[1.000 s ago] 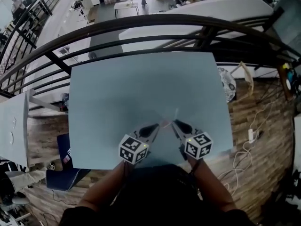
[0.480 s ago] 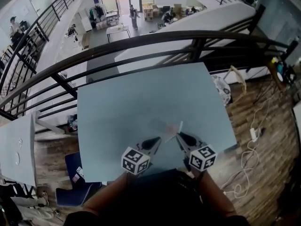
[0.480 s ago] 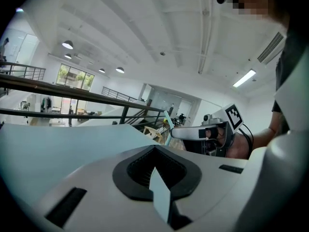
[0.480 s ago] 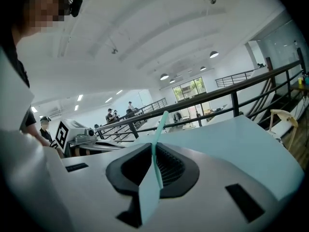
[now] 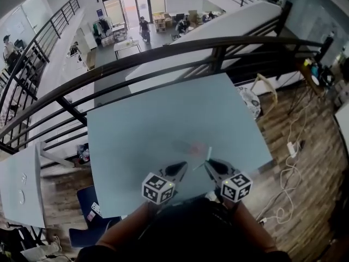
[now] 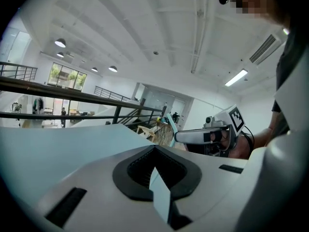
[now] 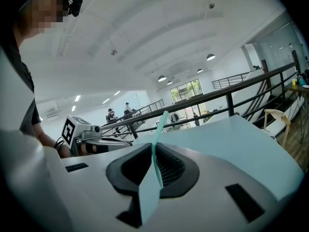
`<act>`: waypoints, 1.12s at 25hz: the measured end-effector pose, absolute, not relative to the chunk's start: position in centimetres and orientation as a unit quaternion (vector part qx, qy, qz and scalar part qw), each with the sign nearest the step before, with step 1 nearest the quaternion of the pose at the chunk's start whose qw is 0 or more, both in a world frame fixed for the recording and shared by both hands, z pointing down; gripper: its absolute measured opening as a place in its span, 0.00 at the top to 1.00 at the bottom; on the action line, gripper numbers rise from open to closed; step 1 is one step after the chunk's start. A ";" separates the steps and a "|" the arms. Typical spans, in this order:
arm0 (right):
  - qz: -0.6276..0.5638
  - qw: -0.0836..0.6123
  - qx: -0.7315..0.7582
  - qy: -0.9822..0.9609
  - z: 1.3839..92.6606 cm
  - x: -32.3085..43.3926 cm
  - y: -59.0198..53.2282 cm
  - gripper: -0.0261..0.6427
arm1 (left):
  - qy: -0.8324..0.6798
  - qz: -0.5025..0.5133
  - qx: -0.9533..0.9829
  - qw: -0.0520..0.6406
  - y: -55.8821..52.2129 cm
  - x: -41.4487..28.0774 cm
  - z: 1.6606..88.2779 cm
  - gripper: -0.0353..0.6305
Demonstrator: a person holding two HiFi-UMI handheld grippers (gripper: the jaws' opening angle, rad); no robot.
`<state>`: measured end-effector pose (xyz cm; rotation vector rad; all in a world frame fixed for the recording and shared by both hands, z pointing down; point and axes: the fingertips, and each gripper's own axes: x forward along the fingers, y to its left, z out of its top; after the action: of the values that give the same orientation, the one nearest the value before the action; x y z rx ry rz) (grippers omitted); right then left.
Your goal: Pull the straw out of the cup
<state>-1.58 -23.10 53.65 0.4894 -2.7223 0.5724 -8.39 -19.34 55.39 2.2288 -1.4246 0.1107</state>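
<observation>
One table point(image 5: 163, 119), pale blue, is the landmark. Two grippers are over its near edge, each with one marker cube on top.

Left gripper point(image 5: 182, 166): near edge, left of middle, tips aimed inward and toward the far side. Jaws pressed together; nothing to be seen between the pads.

Right gripper point(image 5: 209, 164): near edge, right of middle, tips angled in toward the left one. The two sets of tips are near each other but apart. Jaws clamped on one straw point(image 7: 157, 139).

The straw is teal and thin, pinched low on its length, with the free end standing up past the pads and leaning slightly. From the head view it sits above the table's near middle, clear of the top.

One faint glassy smudge lies on the table just beyond both sets of tips. Too washed out to say whether it is the cup.

Past the table's far edge there is one black railing point(image 5: 180, 51). One pale chair point(image 5: 263, 89) stands off its far right corner
</observation>
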 end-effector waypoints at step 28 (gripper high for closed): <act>0.186 0.162 0.010 -0.969 53.1 16.6 -26.8 0.90 | -0.633 0.022 0.737 0.235 -23.1 11.7 53.6 0.93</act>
<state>16.59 -26.85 53.13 0.0272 -2.7658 0.5309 11.71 -23.05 53.62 2.0225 -1.7368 0.0613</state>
